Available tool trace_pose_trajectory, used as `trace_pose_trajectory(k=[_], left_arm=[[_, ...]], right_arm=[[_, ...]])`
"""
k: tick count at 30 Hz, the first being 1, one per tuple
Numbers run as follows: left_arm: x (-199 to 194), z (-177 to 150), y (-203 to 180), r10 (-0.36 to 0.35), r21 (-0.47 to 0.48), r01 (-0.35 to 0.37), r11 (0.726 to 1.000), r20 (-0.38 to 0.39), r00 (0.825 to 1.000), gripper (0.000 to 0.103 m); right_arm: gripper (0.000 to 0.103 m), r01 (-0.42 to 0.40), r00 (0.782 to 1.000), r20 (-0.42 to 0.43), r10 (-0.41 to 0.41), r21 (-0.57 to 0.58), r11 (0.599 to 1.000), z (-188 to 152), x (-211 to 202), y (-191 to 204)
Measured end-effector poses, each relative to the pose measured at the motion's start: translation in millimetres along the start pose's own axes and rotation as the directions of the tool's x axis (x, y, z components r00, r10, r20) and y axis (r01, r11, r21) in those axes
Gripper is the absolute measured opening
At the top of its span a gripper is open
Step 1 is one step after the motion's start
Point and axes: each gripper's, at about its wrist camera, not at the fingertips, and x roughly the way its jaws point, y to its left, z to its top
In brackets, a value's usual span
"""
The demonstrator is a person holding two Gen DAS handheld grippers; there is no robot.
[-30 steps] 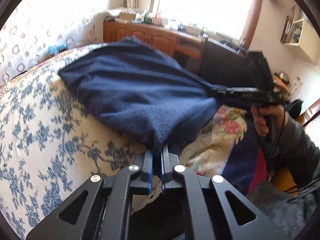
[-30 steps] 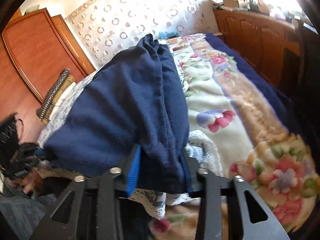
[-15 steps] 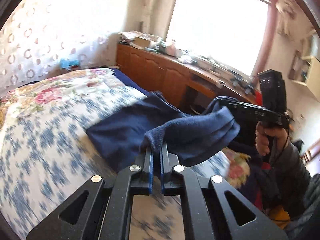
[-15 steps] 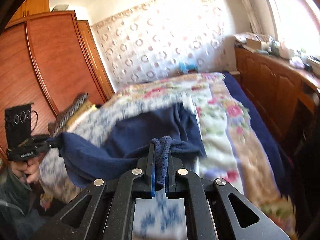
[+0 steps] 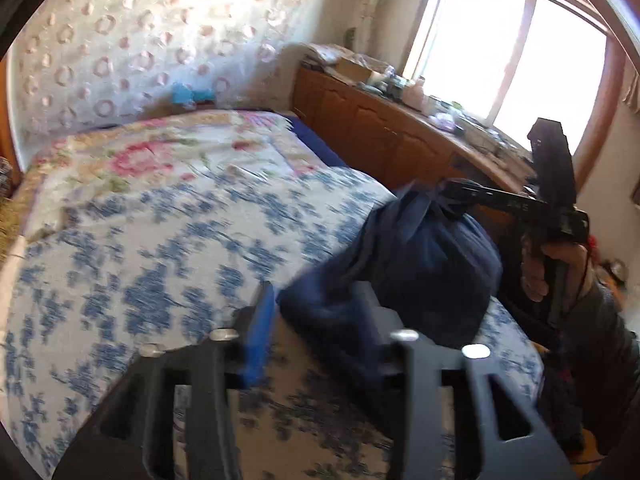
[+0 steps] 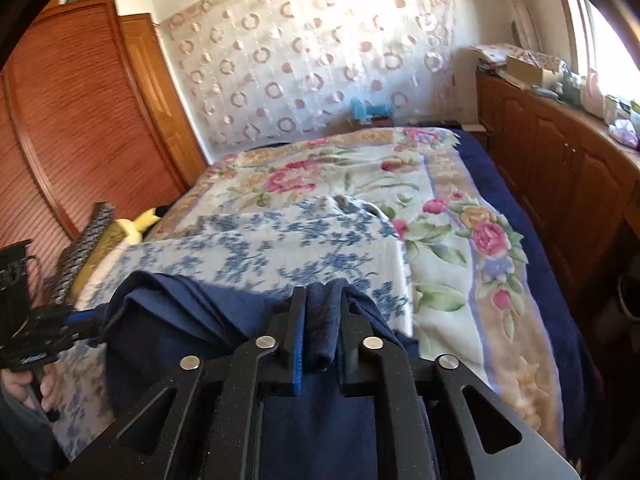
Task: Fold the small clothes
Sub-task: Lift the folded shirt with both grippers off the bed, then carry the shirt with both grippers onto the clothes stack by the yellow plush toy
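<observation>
A navy fleece garment [image 5: 424, 264] hangs bunched over the near right corner of the bed. In the left wrist view its top is gathered at the tips of my right gripper [image 5: 445, 191], which a hand holds up. My left gripper [image 5: 316, 296] has its jaws opening, and a loose fold of the garment lies between them without being pressed by the blue pad. In the right wrist view my right gripper [image 6: 322, 296] has a bunch of the navy garment [image 6: 180, 320] pinched between its pads, its jaws opening slightly. The left gripper [image 6: 86, 322] is at the garment's far left end.
The bed carries a blue-flowered sheet [image 5: 140, 260] over a rose-patterned blanket [image 6: 440, 220]. A wooden cabinet [image 5: 380, 136] with clutter runs under the window on the right. A wooden wardrobe [image 6: 80, 120], a stack of folded textiles [image 6: 86, 240] and a yellow plush toy [image 6: 140, 220] are on the left.
The garment came up off the bed, where it lay spread, and now hangs bunched. Both grippers swung toward the bed's near end. The left jaws went from shut on its edge to apart.
</observation>
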Motion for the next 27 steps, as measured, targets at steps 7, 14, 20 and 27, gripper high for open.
trace_pose_trajectory(k=[7,14,20,27], left_arm=[[15,-8,3,-0.008,0.012,0.009,1.000,-0.054,0.999,0.066],[60,-18,2,-0.033,-0.023,0.030,0.999,-0.178,0.983,0.066],[73,-11,-1,-0.055,-0.036,0.049,0.998,-0.198,0.979,0.066],[72,-7,-4,-0.118,-0.063,0.108,0.992,-0.182,0.976,0.019]], right_arm=[[0.067,0.079,0.996,0.046,-0.076,-0.059,0.995,-14,-38,20],[0.079,0.091,0.989,-0.108,-0.104,-0.114,0.989,-53,-27,34],[0.081,0.059,0.978,-0.199,-0.061,-0.013,0.998,-59,-12,32],[0.038,-0.031,0.976,-0.216,0.019,-0.051,0.998,-60,-23,48]])
